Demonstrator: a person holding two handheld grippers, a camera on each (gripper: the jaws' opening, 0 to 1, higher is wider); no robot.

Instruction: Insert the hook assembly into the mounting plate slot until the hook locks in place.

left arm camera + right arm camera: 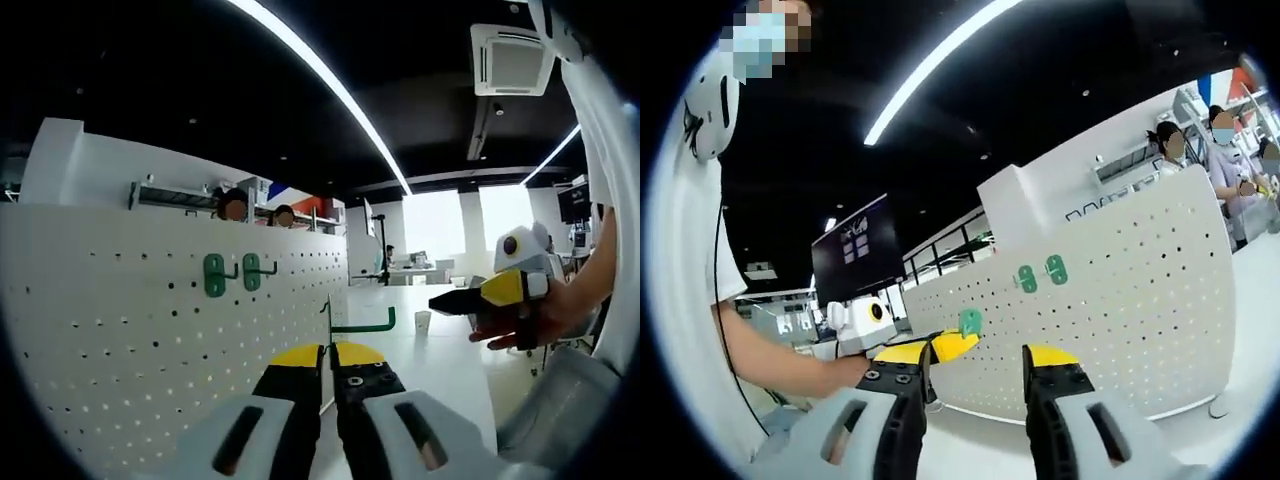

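Green hook (365, 325) is pinched in the left gripper (335, 355), jaws pressed together on its plate, just short of the white pegboard (150, 320). Right gripper (975, 352) hovers apart with jaws spread, holding nothing. Step in hand: approach. Next, align the tabs with the holes.

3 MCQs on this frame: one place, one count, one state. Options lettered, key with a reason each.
1. Where is the loose green hook?
A. between the left gripper's jaws
B. lying on the table
C. hanging on the board

2. How many green hooks are mounted on the pegboard?
A. one
B. two
C. four

3. How do the right gripper's jaws stand?
A. shut on a hook
B. apart, empty
C. shut on a cup

Key:
1 A, the left gripper pinches its stem.
2 B, mounted hooks and sit side by side.
3 B, a clear gap shows between the tips.
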